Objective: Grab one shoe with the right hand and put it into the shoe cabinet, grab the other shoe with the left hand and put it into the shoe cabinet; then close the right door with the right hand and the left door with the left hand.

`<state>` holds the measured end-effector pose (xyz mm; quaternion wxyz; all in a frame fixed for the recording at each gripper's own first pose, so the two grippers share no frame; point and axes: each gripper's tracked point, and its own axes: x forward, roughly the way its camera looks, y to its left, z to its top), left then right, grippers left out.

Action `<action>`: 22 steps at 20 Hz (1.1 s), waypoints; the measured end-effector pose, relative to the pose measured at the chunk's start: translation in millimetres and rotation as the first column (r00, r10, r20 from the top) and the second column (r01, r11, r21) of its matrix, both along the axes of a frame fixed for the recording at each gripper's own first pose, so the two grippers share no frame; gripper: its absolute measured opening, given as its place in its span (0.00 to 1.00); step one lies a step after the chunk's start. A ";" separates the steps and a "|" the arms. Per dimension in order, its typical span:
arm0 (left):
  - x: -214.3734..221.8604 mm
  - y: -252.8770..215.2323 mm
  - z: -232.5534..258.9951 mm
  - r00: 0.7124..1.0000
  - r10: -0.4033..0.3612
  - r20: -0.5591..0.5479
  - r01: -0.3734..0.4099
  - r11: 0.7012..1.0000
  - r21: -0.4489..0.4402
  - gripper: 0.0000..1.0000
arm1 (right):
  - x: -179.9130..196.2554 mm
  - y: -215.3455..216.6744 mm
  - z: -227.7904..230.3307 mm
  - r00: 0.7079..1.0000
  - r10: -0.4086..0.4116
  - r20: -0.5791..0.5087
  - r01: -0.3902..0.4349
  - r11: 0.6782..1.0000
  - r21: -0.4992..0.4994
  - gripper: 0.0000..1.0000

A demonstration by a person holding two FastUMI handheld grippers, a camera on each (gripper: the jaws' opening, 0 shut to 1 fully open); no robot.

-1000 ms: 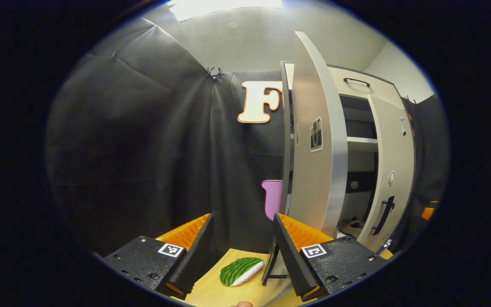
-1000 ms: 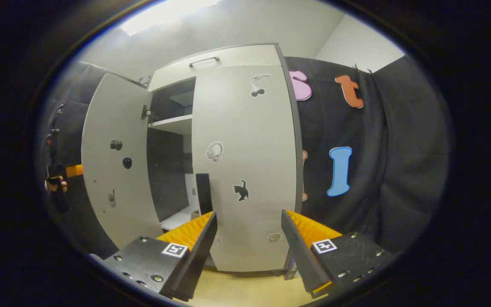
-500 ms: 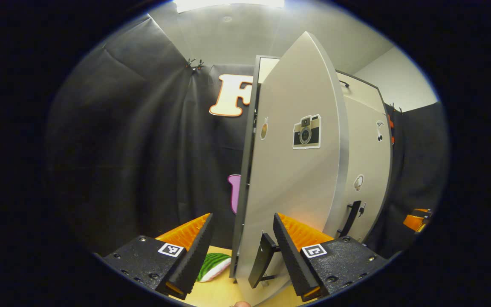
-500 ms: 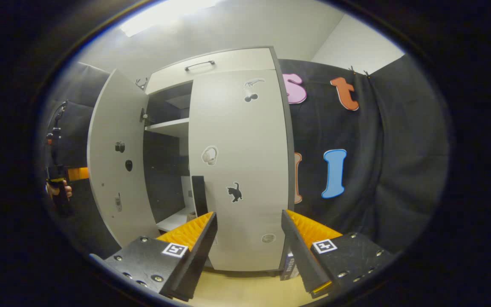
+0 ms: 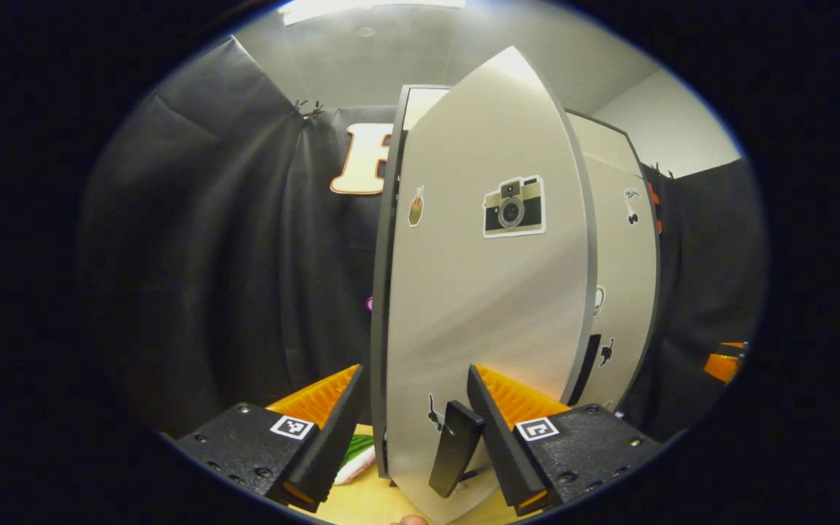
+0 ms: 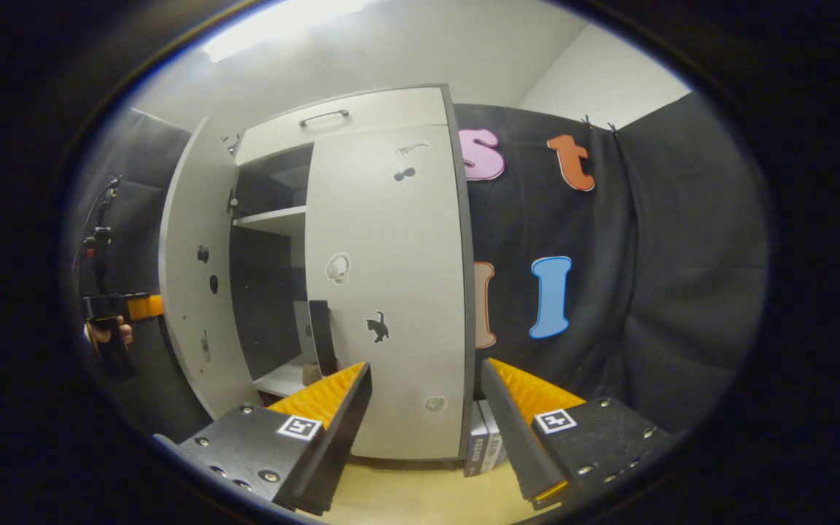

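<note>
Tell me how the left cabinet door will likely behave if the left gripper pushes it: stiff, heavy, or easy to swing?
The left door looks like a flat rigid panel, so it probably will not flex. It hangs on side hinges, half open, so it should swing easily. Its smooth face may let the left gripper slide.

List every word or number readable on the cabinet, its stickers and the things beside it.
No text here can be quoted.
Camera sticker: picture, no words.
Cat sticker: picture, no words.
Coded square: pattern, no text.
Boxes beside the cabinet: print too small to read.
</note>
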<state>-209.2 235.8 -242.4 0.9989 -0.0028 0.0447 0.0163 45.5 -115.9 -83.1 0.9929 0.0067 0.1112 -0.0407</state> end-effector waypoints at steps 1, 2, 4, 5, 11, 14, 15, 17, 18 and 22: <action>1.9 -6.0 0.8 1.000 0.002 0.003 -0.002 1.000 0.014 0.86 | -0.6 -1.3 1.5 1.000 -0.001 0.002 0.001 1.000 -0.003 0.91; 2.7 -8.8 1.7 1.000 0.003 0.005 -0.003 1.000 0.025 0.85 | -2.0 -2.4 2.1 1.000 -0.003 0.005 0.003 1.000 -0.005 0.91; 5.4 -12.1 0.9 1.000 0.004 0.001 -0.004 0.999 0.038 0.85 | -3.2 -3.4 3.8 1.000 -0.005 0.009 0.005 1.000 -0.001 0.91; 6.7 -14.3 0.7 1.000 0.004 0.000 -0.003 0.999 0.038 0.85 | -3.3 -3.7 3.7 1.000 -0.006 0.009 0.006 1.000 0.002 0.91; 12.5 -24.9 1.3 1.000 0.010 0.011 -0.011 0.997 0.076 0.86 | -10.3 -8.8 1.4 1.000 -0.018 0.004 0.018 1.000 0.012 0.91; 14.1 -29.1 -0.1 1.000 0.014 0.011 -0.015 0.998 0.054 0.86 | -13.1 -10.6 0.5 1.000 -0.023 0.002 0.023 1.000 0.021 0.91; 14.8 -29.9 0.1 1.000 0.017 0.010 -0.018 0.998 0.055 0.85 | -13.5 -11.0 0.9 1.000 -0.022 0.001 0.022 1.000 0.021 0.91; 16.3 -32.2 0.1 1.000 0.022 0.013 -0.023 0.998 0.059 0.86 | -14.8 -11.1 2.2 1.000 -0.021 0.001 0.021 1.000 0.019 0.91; 17.3 -34.0 0.1 1.000 0.022 0.017 -0.023 0.998 0.060 0.85 | -15.1 -10.9 2.2 1.000 -0.020 0.000 0.020 1.000 0.020 0.91; 20.2 -39.2 -0.2 1.000 0.024 0.019 -0.025 0.998 0.059 0.86 | -19.8 -10.5 3.1 1.000 -0.019 0.000 0.019 1.000 0.021 0.91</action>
